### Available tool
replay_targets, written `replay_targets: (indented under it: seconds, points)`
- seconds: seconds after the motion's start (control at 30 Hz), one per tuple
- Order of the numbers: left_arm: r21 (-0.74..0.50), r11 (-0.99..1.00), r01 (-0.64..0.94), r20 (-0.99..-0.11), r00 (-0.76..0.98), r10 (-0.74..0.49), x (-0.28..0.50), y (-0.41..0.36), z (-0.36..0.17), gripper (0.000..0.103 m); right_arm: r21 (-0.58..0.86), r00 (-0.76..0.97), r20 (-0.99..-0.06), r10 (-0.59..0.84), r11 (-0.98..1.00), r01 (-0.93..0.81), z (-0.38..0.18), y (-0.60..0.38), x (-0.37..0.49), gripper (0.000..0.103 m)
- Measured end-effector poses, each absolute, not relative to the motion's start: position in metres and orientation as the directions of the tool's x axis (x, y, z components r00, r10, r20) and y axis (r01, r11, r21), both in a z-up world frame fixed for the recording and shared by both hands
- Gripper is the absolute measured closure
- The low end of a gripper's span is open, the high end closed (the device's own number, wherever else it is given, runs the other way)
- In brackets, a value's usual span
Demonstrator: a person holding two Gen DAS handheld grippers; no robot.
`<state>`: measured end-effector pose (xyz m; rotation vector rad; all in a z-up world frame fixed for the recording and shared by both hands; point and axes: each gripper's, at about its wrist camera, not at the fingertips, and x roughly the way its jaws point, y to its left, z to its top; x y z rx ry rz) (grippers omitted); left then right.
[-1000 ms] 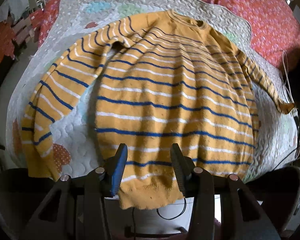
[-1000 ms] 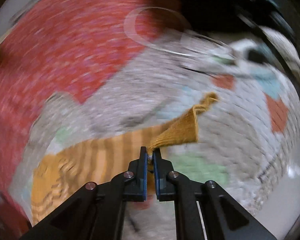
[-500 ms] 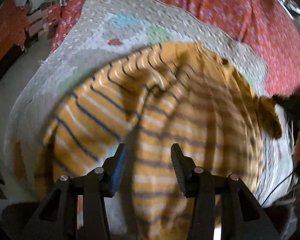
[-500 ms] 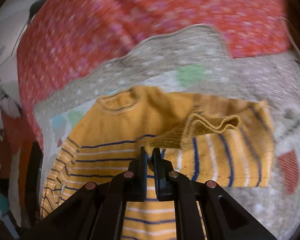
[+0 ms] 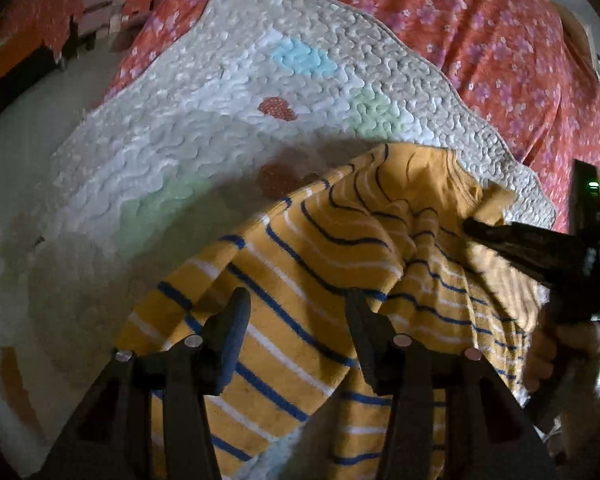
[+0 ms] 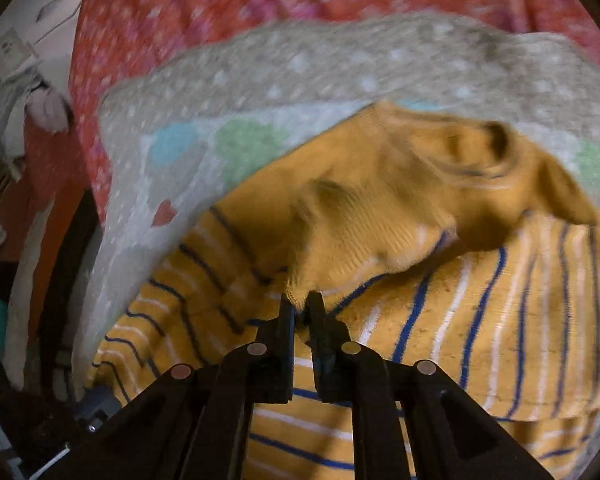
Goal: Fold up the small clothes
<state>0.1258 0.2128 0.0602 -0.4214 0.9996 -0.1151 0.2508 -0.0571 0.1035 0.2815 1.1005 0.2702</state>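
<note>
Yellow wool with blue and white stripes, that is my sweater (image 5: 300,288), and it lies on the bumpy quilt (image 5: 228,92) over the red bedspread (image 5: 480,32). On the left, my left gripper (image 5: 296,320) hovers just above the near sleeve, fingers wide apart and holding nothing. On the right, my right gripper (image 6: 300,312) has its fingers pinched tight on the cuff (image 6: 340,248) of the other sleeve (it looks a bit blurry). That sleeve crosses over the body toward the left. The sweater runs long from neck (image 6: 476,148), far away, to hem near me. I think I should lay the cuff down flat next.
</note>
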Motion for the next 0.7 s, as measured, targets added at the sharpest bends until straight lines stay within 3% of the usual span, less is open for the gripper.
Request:
replay_targets:
  seconds: [0.17,0.3,0.4,0.57,0.7]
  points:
    - [-0.409,0.909,-0.084,-0.777,0.555,-0.298,0.125,0.213,0.062,0.050,0.450,0.382,-0.803,0.457,0.886,-0.114,0.102,-0.047,0.248,0.068]
    - [-0.398,0.915,-0.060,-0.781,0.545,-0.305,0.125,0.203,0.072,0.050,0.501,0.461,-0.751,0.472,0.863,-0.067,0.124,-0.101,0.215,0.059]
    - [-0.398,0.917,-0.023,-0.772,0.548,-0.321,0.138,0.183,0.092,0.050,0.483,0.528,-0.751,0.397,0.875,0.029,0.131,-0.166,0.188,0.053]
    - [-0.233,0.969,0.078,-0.796,0.557,-0.236,0.195,0.120,0.117,0.049,0.349,0.613,-0.785,0.086,0.880,0.323,0.133,-0.290,0.146,0.043]
    - [-0.198,0.975,0.104,-0.869,0.441,-0.223,0.260,0.078,0.090,0.048,0.356,0.591,-0.806,0.044,0.833,0.424,0.118,-0.338,0.141,0.042]
